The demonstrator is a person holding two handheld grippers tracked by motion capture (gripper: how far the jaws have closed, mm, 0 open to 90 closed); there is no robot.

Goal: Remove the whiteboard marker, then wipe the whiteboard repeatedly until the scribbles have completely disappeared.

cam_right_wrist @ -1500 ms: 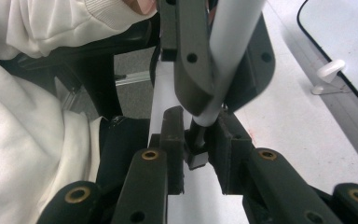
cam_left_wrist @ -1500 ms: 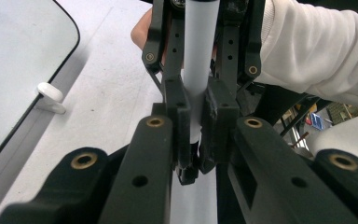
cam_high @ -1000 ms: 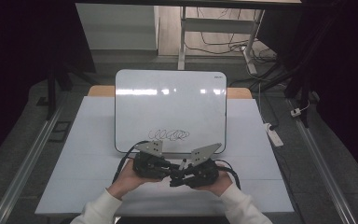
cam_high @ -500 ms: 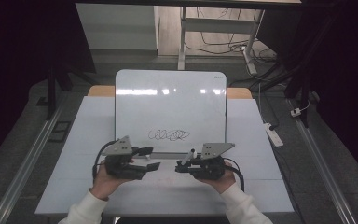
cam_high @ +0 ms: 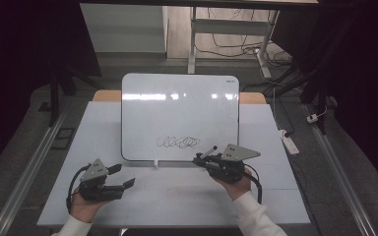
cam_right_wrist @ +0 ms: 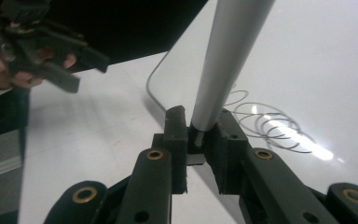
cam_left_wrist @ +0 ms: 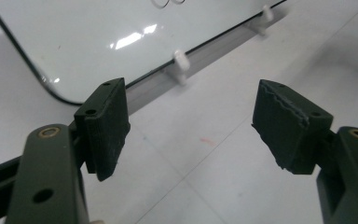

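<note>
Right gripper [cam_high: 204, 158] clamps a marker [cam_high: 207, 153] just below the whiteboard [cam_high: 179, 105] bottom edge. Left gripper [cam_left_wrist: 191, 130]: we note jaws apart, just opened, nothing between, table [cam_left_wrist: 242, 177] free below that edge. Right gripper view confirms the hold.

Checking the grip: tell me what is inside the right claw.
The right claw is shut on a grey marker, whose barrel rises over the whiteboard. The claw covers the marker's lower end.
</note>
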